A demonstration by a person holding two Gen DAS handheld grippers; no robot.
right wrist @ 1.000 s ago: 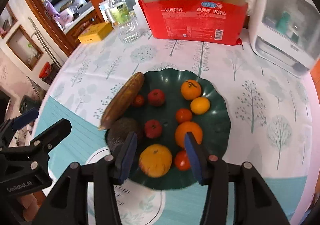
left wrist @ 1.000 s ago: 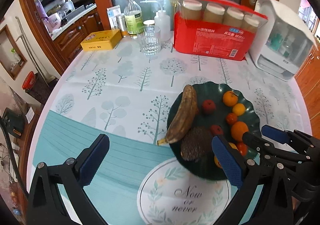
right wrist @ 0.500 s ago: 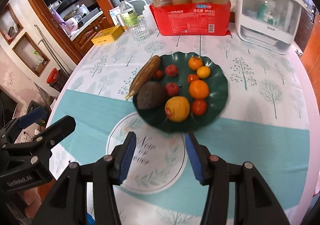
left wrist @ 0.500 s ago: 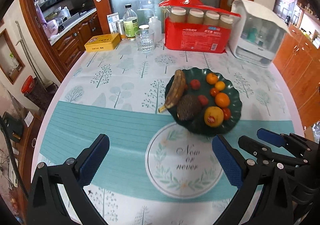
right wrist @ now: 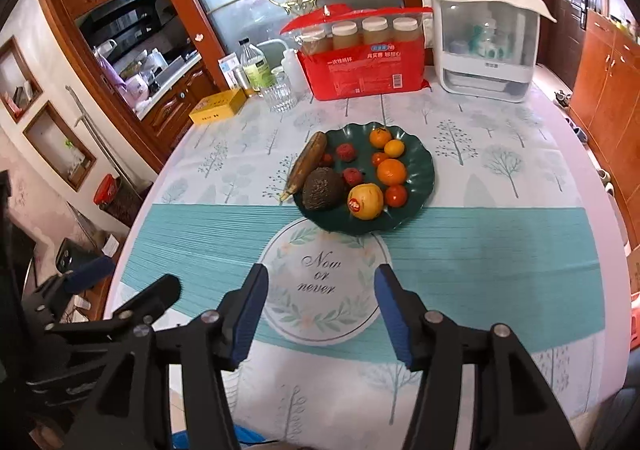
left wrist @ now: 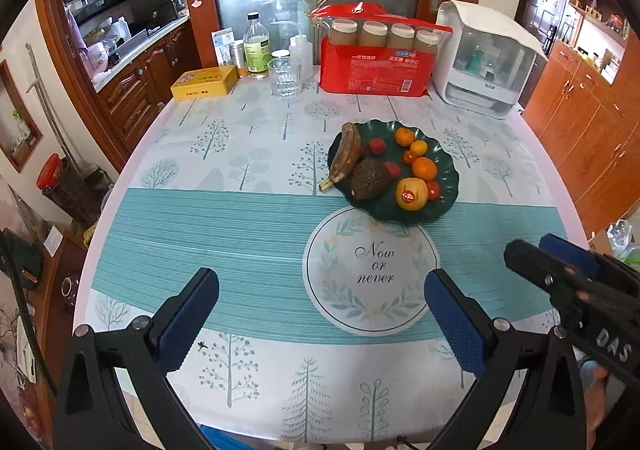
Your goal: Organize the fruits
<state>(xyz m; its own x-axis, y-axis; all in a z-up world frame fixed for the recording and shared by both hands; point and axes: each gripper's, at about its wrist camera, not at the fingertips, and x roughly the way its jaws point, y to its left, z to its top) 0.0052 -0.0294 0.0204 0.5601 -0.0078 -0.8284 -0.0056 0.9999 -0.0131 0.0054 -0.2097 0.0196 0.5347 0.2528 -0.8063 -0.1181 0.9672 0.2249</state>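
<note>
Your left claw (left wrist: 320,306) hangs wide open over the near part of the tabletop (left wrist: 248,218), with nothing between its blue pads. Your right claw (right wrist: 318,310) is partly open and its jaws are opening, also with nothing between them; both sit above the round "Now or never" print on the teal-banded tree-pattern cloth. The fruits lie well beyond both claws on a dark green scalloped plate (right wrist: 420,178), whose near edge overlaps the top of that print. On it you have a browned banana (right wrist: 306,164) along the left rim, a dark rough-skinned avocado (right wrist: 322,188) touching it, a yellow apple with a red sticker (right wrist: 366,202) at the front, and small oranges and red fruits behind. A red pack of paper cups (right wrist: 364,70) and a clear ribbed glass (right wrist: 280,94) stand at the far edge.
</note>
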